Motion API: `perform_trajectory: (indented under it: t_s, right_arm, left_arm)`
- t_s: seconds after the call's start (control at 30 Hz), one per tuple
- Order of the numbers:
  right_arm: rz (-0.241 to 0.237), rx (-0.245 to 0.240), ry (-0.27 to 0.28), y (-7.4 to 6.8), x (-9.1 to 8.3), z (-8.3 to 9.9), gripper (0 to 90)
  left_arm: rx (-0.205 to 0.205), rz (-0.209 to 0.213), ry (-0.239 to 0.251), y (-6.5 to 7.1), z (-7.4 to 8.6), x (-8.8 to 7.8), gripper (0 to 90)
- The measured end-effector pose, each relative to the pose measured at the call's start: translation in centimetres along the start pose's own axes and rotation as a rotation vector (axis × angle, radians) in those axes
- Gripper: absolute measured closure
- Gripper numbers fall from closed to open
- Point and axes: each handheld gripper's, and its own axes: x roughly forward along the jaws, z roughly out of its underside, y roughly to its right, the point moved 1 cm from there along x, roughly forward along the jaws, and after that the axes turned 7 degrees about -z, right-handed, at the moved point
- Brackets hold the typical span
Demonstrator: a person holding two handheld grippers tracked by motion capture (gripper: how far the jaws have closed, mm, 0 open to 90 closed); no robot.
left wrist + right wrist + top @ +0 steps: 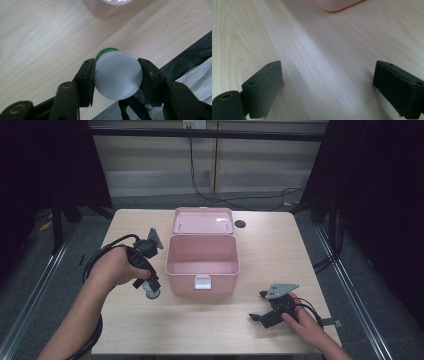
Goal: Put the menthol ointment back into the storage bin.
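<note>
Left tongs [117, 75] were clamped on a frosted, translucent round bottle with a green neck [117, 75], the two black pads pressing its sides; in the high view that bottle [152, 291] hung just above the pale wooden table [150, 330], beside the front left corner of an open pink plastic box [202, 262] with its lid tipped back. Right tongs [260, 306] lay well apart, jaws spread wide over bare wood.

We see the open pink box [202, 262] blocking table [280, 250] centre; bare wood lies at three and nine o'clock.
</note>
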Motion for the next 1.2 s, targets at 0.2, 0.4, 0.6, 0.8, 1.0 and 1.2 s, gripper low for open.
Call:
perform_trajectory:
  t_s: [0.2, 0.4, 0.6, 0.8, 1.0, 1.2]
  right_arm:
    - [-0.002, 0.000, -0.001, 0.0, 0.0, 0.0, 8.5]
    - [-0.001, -0.001, -0.002, 0.0, 0.0, 0.0, 8.6]
    - [-0.001, 0.000, -0.002, 0.0, 0.0, 0.0, 8.5]
    - [-0.001, 0.000, -0.002, 0.0, 0.0, 0.0, 8.6]
    - [-0.002, 0.003, -0.004, 0.0, 0.0, 0.0, 8.5]
    - [-0.002, 0.003, -0.004, 0.0, 0.0, 0.0, 8.6]
  left_arm:
    - [-0.004, -0.007, 0.014, 0.3, -1.2, -1.7, 50.1]
    - [-0.011, -0.013, 0.032, 0.2, -2.5, -3.4, 50.1]
    - [-0.018, -0.010, 0.047, 0.1, -3.6, -4.3, 50.1]
    - [-0.011, -0.007, 0.057, 0.4, -4.9, -4.9, 50.1]
    - [-0.001, -0.034, 0.068, 0.8, -6.6, -5.6, 50.1]
    - [0.003, -0.047, 0.078, 1.1, -7.8, -5.7, 50.1]
